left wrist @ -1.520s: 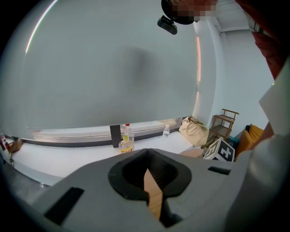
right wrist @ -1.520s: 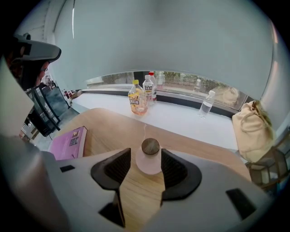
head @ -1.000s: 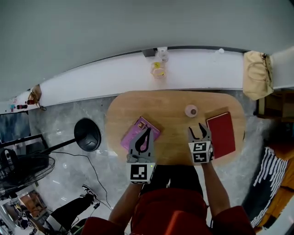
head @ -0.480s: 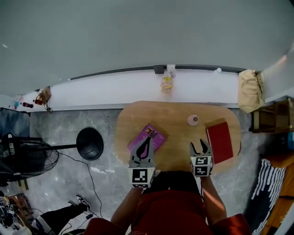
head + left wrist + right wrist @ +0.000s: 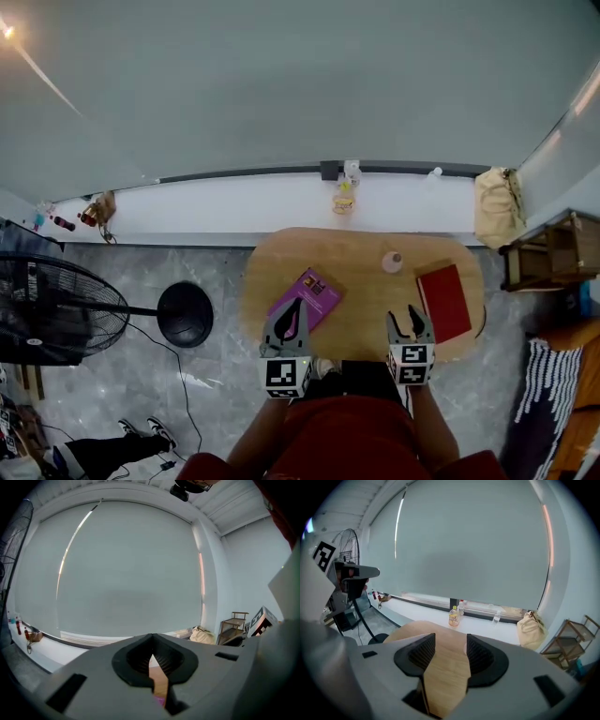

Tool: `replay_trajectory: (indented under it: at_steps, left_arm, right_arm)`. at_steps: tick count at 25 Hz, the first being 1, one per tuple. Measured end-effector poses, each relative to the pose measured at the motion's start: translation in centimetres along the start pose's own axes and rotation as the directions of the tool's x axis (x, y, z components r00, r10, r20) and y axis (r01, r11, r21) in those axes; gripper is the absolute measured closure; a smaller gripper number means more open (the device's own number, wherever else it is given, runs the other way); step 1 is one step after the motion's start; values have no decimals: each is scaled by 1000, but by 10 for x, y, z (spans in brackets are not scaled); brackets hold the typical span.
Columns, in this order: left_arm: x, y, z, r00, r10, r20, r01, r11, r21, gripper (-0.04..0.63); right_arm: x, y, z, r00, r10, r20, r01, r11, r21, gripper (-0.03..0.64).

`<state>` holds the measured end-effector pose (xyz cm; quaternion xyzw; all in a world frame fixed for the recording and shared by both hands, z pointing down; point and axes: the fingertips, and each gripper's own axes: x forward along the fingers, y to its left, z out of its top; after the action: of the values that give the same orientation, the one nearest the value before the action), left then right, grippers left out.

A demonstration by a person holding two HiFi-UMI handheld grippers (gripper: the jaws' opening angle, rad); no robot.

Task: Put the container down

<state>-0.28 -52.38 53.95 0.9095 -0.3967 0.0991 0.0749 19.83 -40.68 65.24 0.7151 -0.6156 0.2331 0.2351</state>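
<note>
A small round pinkish container (image 5: 392, 262) stands on the oval wooden table (image 5: 366, 246), toward its far right, with nothing holding it. My right gripper (image 5: 410, 322) is open and empty near the table's front edge, well short of the container; in the right gripper view its jaws (image 5: 446, 653) frame only bare tabletop. My left gripper (image 5: 299, 306) is shut on nothing, with its tip over the near corner of a purple book (image 5: 309, 292). The left gripper view looks past its jaws (image 5: 152, 658) at the wall.
A red book (image 5: 445, 302) lies at the table's right, beside my right gripper. A bottle (image 5: 343, 199) (image 5: 453, 617) and a beige bag (image 5: 495, 206) sit on the white ledge behind. A fan (image 5: 56, 309) with a round base (image 5: 186, 314) stands left, a wooden shelf (image 5: 553, 253) right.
The head view has pulled up and back, so the table looks smaller. Both grippers have drawn toward the table's front edge, away from the container. Their jaws are unchanged.
</note>
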Motion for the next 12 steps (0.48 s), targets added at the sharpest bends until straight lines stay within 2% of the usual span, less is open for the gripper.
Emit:
replay_trajectory:
  at_steps: [6,12]
  left_arm:
    - [-30,-5,21,999,-26,42,25,999,20,589]
    - [-47,-13,56,993,-60,105,54,997,59,589]
  right_arm:
    - [-62,7,50,986,-28,162,29,1000,-3,411]
    - [-119,2,106,940,-73,333,69,997,22,411]
